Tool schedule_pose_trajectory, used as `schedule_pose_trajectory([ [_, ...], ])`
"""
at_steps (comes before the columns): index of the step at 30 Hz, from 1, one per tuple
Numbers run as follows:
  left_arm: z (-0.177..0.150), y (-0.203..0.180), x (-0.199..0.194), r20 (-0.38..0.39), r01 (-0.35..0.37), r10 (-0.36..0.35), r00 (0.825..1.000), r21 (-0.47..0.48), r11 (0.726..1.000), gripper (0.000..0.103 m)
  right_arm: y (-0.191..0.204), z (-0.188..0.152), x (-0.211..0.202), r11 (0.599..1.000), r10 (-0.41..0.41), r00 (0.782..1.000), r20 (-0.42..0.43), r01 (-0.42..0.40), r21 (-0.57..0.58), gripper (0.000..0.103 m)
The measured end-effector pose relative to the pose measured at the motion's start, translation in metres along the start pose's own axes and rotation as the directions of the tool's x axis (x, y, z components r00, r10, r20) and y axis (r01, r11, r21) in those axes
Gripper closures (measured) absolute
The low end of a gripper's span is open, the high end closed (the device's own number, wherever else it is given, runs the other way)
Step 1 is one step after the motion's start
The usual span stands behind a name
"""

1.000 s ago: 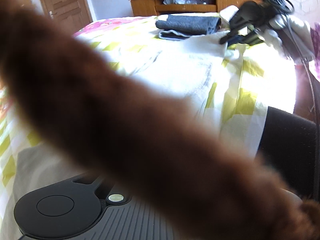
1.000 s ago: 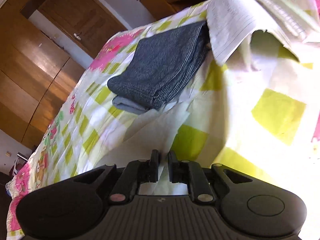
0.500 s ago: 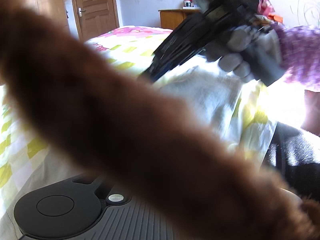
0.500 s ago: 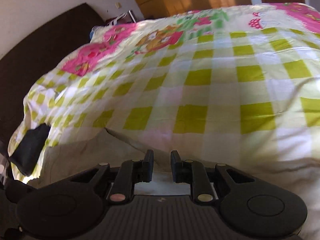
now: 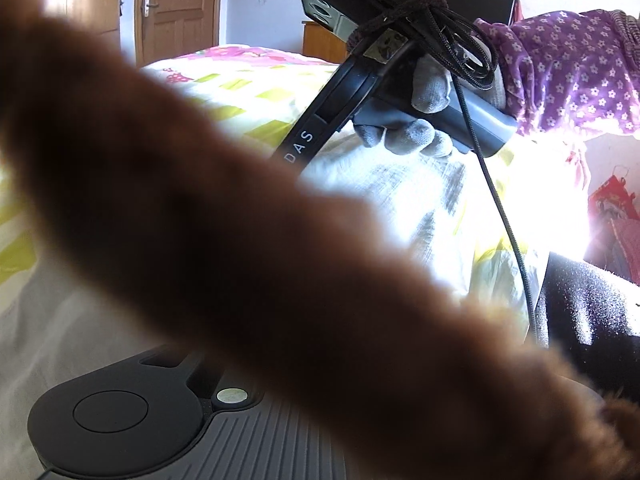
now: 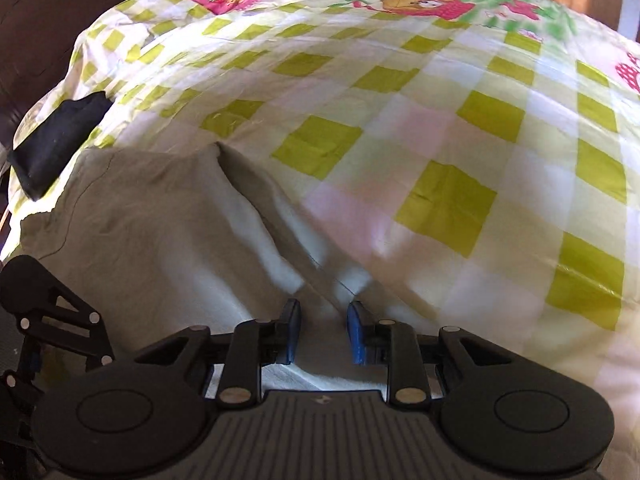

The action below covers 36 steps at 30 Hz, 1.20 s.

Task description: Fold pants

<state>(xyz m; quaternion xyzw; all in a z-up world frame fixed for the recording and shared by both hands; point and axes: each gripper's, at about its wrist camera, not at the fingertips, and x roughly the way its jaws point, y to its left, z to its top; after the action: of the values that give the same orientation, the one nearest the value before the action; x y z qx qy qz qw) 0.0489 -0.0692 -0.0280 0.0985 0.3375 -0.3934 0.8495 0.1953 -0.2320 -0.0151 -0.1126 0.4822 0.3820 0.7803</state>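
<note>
Pale cream pants [image 6: 152, 240] lie spread on the checked bed sheet [image 6: 440, 120], with a raised fold running toward my right gripper [image 6: 323, 332]. Its jaws are opening just above the cloth; the fold lies between the blue pads [image 6: 356, 332], which do not press on it. In the left wrist view a gloved hand [image 5: 416, 136] with a purple flowered sleeve holds that gripper over the sunlit pants [image 5: 392, 184]. A blurred brown furry sleeve [image 5: 240, 240] hides my left gripper's fingers. Only its black linkage [image 6: 60, 312] shows at the right wrist view's left edge.
A dark folded garment [image 6: 56, 140] lies near the bed's far left edge. A brown wooden door [image 5: 176, 8] stands behind the bed. Something black and fuzzy [image 5: 592, 304] sits beside the bed at the right.
My right gripper swung away from the folded grey garments, rolled round onto the pale pants, and its jaws widened. It now looms larger in the left wrist view.
</note>
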Motion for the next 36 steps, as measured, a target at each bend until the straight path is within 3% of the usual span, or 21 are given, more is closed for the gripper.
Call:
schedule_pose_trajectory([
  [5,-0.002,0.004,0.001,0.009,0.016,-0.016,1.0,-0.016,1.0,0.089,0.006,0.015,0.016,0.996,0.029,0.999,-0.043,-0.032,-0.085,0.062],
  [8,-0.003,0.006,0.001,0.015,0.022,-0.021,1.0,-0.021,1.0,0.089,0.009,0.022,0.016,0.996,-0.009,0.999,-0.048,0.004,-0.094,0.084],
  [14,-0.005,0.01,-0.003,0.032,0.011,-0.01,0.999,-0.028,1.0,0.089,0.0,0.034,-0.007,1.0,-0.028,0.998,0.058,0.027,0.009,0.084],
  [18,-0.006,0.012,-0.004,0.038,0.01,-0.008,0.999,-0.034,0.999,0.089,0.004,0.041,-0.003,1.0,-0.002,0.998,0.057,0.003,-0.012,0.083],
  [21,-0.007,0.012,-0.003,0.04,0.013,-0.012,0.999,-0.032,0.999,0.089,0.006,0.045,0.005,0.998,-0.06,0.996,0.062,0.062,-0.029,0.083],
  [24,-0.007,0.014,-0.003,0.044,0.019,-0.017,0.999,-0.04,0.999,0.088,-0.005,0.045,-0.001,0.993,-0.116,0.991,0.072,0.114,0.024,0.083],
  [29,-0.007,0.018,-0.001,0.049,0.025,-0.022,0.999,-0.057,0.998,0.088,-0.023,0.011,-0.057,0.957,-0.235,0.963,0.13,0.207,0.204,0.082],
  [33,-0.008,0.015,-0.001,0.049,0.012,-0.01,0.999,-0.036,0.999,0.088,-0.026,-0.044,-0.073,0.916,-0.248,0.965,0.083,0.206,0.343,0.081],
  [36,-0.008,0.009,-0.001,0.042,-0.01,0.01,0.999,-0.007,1.0,0.087,-0.036,-0.079,-0.068,0.853,-0.327,0.945,0.021,0.285,0.437,0.082],
])
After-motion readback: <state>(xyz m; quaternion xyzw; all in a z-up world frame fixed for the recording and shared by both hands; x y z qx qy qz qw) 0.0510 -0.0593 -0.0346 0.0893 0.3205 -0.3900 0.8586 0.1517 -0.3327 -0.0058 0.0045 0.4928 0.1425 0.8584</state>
